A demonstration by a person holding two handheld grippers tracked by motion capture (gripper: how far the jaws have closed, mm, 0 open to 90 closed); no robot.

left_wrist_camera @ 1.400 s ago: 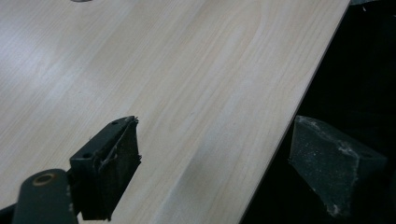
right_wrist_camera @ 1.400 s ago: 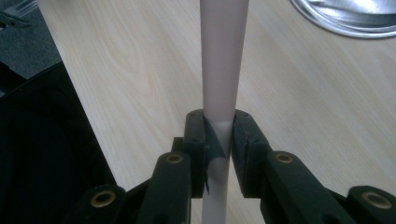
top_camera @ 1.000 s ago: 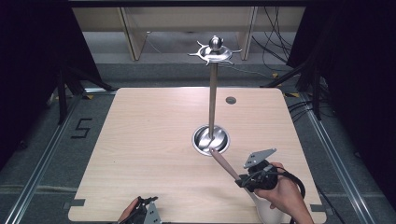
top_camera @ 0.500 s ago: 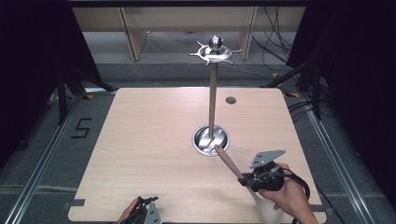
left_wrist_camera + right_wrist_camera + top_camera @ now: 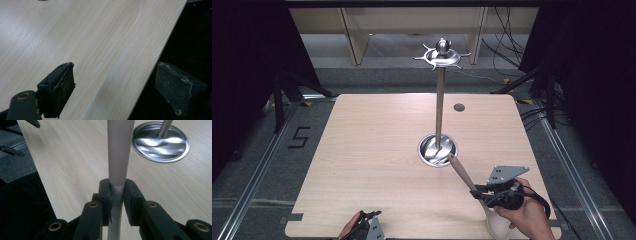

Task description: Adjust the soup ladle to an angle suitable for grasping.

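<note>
A pale wooden bench (image 5: 377,150) fills the dark room. Near right, the right claw (image 5: 117,192) pinches a spoon (image 5: 460,172), handle aimed far-left at the hanging stand (image 5: 440,100). The left claw (image 5: 115,87) sits spread, near left.

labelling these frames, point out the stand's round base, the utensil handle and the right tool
stand's round base (image 5: 432,154): high view, bare metal left of the pole.
utensil handle (image 5: 119,150): right gripper view, middle of the pale shaft.
right tool (image 5: 117,191): right gripper view, between the fingertips clamping the handle.
</note>
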